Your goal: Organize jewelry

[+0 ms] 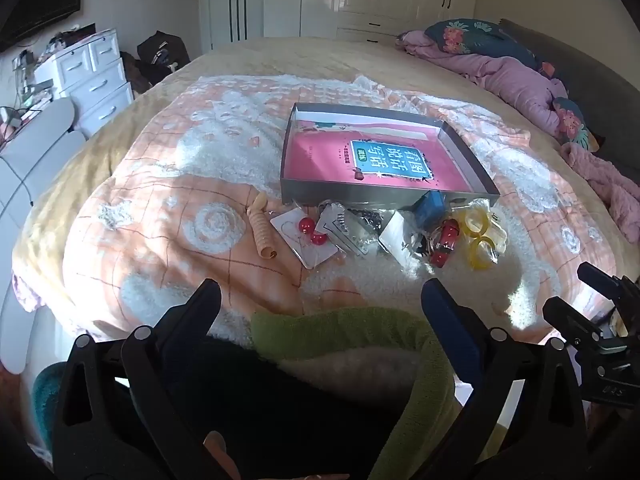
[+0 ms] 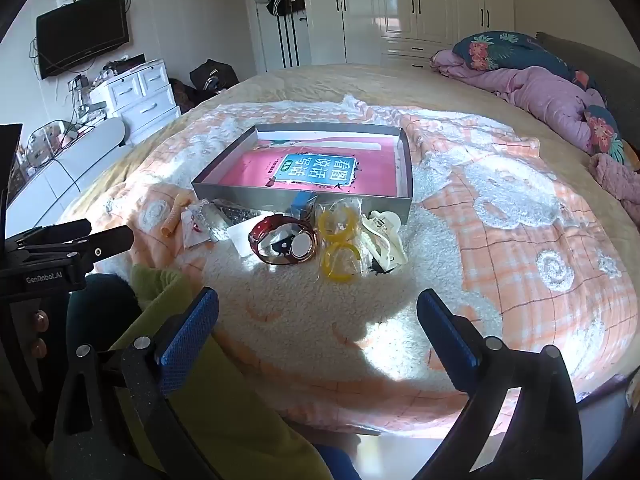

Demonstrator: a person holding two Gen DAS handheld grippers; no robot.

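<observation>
With both the left gripper (image 1: 320, 300) and right gripper (image 2: 318, 312) being held apart and empty, the jewelry (image 2: 304, 236) is lying heaped just before the box (image 2: 304, 196), so neighbouring bags risk being snagged together.

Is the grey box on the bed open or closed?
Open. The grey box has no lid; a pink book shows inside it.
</observation>
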